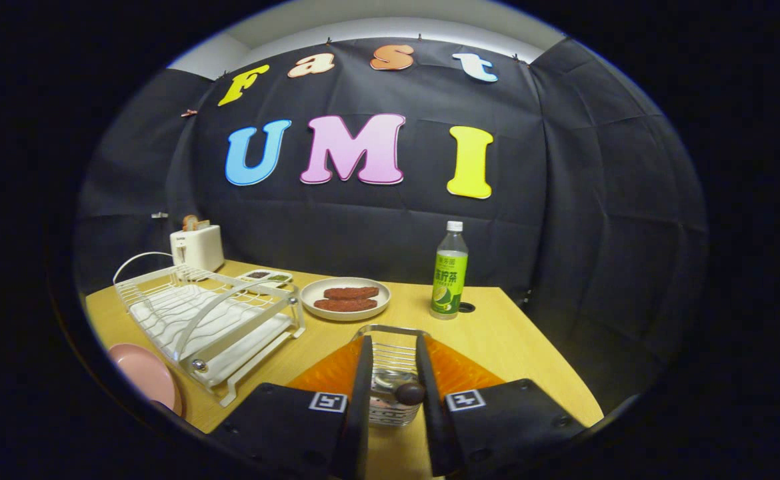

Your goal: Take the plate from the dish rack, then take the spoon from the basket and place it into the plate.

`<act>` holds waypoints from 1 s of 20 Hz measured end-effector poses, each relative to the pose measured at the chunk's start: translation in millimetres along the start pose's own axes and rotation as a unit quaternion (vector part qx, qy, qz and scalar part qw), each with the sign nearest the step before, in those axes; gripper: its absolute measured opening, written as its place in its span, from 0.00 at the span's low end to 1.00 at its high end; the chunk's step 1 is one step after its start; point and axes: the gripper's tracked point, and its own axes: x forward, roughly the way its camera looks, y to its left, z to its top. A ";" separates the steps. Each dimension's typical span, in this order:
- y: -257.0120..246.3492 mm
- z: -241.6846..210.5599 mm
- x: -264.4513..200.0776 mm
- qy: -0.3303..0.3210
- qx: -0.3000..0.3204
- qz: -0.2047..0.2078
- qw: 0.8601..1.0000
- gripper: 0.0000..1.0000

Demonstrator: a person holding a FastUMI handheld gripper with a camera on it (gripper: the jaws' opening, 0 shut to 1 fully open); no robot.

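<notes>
Gripper (393,373): fingers stand close together, one on each side of the wire basket; whether they press on the spoon's knob cannot be told.
Spoon (409,393): dark rounded handle end shows between the fingers, over the basket; the rest is hidden.
Basket (390,340): small wire basket on an orange mat (460,373), between and just ahead of the fingers.
Plate (147,377): pink, flat on the table (497,333), just beside the near end of the dish rack, left of the fingers.
Dish rack (210,313): white wire rack with an arched handle, on the table's left side.
Other items: white dish (345,299) with two brown patties beyond the basket; green bottle (449,273) upright to its right; white toaster (197,247) behind the rack; small divided tray (267,275) between toaster and dish.
</notes>
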 end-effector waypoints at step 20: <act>-1.3 48.0 -7.4 0.042 0.010 0.035 0.998 0.15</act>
